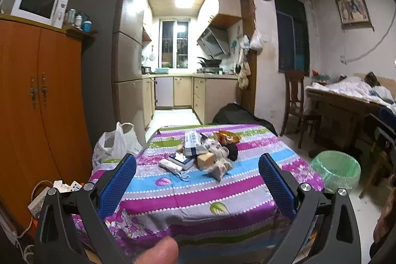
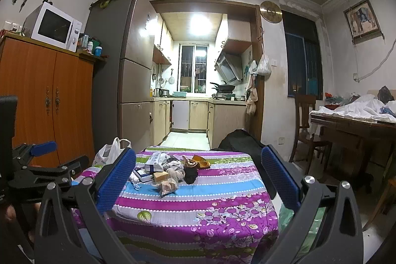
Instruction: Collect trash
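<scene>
A: What's your setup rn?

B: Worktop (image 1: 222, 199) w/ a striped floral cloth, dim room, lit kitchen behind it. Trash pile (image 1: 205, 152) sits mid-worktop.

A: And your claws?

B: Left claw (image 1: 196, 180) and right claw (image 2: 198, 175) both spread wide, empty, touching nothing, well short of the pile. Green-lined bin (image 1: 336, 171) is on the floor to the right, white plastic bag (image 1: 116, 142) by the left edge.

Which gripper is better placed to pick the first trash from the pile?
Left, slightly. The left gripper, open, frames the trash pile closer; from the right gripper, also open, it looks farther away.
</scene>
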The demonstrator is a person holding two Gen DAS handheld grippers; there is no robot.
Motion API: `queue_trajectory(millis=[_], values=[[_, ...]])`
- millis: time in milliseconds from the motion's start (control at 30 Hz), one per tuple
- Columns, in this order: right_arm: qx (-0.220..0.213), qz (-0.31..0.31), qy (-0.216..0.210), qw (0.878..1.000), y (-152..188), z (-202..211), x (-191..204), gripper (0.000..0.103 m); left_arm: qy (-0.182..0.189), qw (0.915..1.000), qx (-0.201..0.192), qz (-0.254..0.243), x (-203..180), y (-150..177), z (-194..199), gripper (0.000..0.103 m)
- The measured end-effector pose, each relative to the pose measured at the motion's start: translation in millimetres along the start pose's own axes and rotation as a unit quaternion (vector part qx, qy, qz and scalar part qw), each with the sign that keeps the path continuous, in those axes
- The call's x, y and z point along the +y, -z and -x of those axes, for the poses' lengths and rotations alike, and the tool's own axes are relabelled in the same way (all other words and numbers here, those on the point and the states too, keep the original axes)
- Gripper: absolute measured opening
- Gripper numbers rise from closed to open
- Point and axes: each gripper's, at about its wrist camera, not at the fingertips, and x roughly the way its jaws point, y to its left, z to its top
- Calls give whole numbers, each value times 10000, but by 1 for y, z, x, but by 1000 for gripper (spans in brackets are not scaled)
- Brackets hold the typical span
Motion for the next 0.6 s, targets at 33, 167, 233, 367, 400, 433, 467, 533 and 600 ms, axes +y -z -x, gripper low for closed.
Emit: queue_trajectory(millis=[33, 167, 233, 367, 400, 433, 467, 533, 600], values=[[16, -13, -7, 10000, 2, -4, -3, 98, -41, 10000, -3, -29, 0, 0, 0, 98], [55, -26, -10, 10000, 5, -5, -1, 98, -85, 9999, 57, -48, 0, 2, -6, 98], [64, -17, -19, 10000, 5, -5, 1, 98, -99, 9999, 102, -54, 0, 4, -9, 98], [93, -6, -37, 9999, 5, -5, 3, 98, -49, 9998, 183, -51, 1, 6, -12, 98], [105, -1, -43, 9999, 5, -6, 3, 98, -52, 9998, 180, -59, 1, 7, -12, 98], [116, 2, -52, 9999, 5, -6, 3, 98, -61, 9998, 185, -55, 1, 5, -12, 98], [125, 5, -58, 9999, 5, -6, 4, 98, -78, 9998, 184, -65, 1, 5, -13, 98], [148, 6, -69, 9999, 5, -6, 5, 98, -83, 9998, 192, -73, 1, 6, -14, 98], [168, 11, -86, 9998, 6, -7, 5, 98, -91, 9997, 197, -70, 2, 6, -15, 98]])
